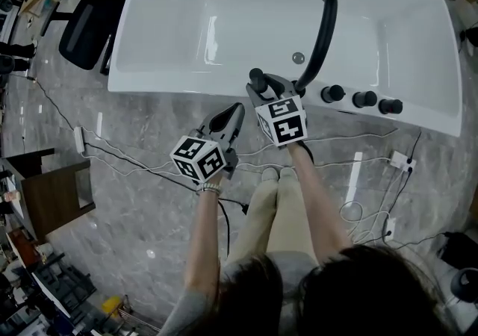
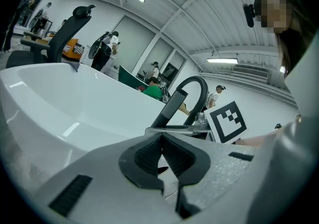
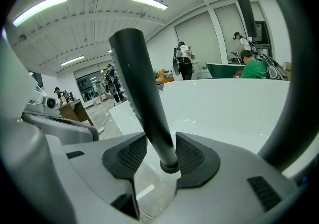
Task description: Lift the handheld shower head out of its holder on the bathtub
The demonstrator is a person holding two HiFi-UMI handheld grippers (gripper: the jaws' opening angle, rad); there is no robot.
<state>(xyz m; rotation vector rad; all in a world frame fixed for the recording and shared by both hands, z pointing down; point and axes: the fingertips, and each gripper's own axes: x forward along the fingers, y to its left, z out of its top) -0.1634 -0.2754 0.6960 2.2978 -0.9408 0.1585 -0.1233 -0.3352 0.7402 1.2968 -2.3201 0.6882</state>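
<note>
The black handheld shower head (image 3: 142, 98) stands upright in its holder (image 3: 169, 167) on the rim of the white bathtub (image 1: 187, 21). My right gripper (image 3: 160, 151) is open around its handle, with a pad on each side and thin gaps showing. In the head view the right gripper (image 1: 263, 92) is at the tub's near rim, beside the curved black spout (image 1: 323, 36). My left gripper (image 1: 231, 114) hangs over the floor just left of it, shut with nothing between its pads (image 2: 149, 156). From the left gripper view the shower head (image 2: 172, 108) rises ahead.
Three black knobs (image 1: 364, 98) sit on the rim right of the spout. Cables and power strips (image 1: 400, 160) lie on the marble floor. An office chair (image 1: 86, 25) stands left of the tub, a wooden cabinet (image 1: 52, 193) nearer left. People stand far behind.
</note>
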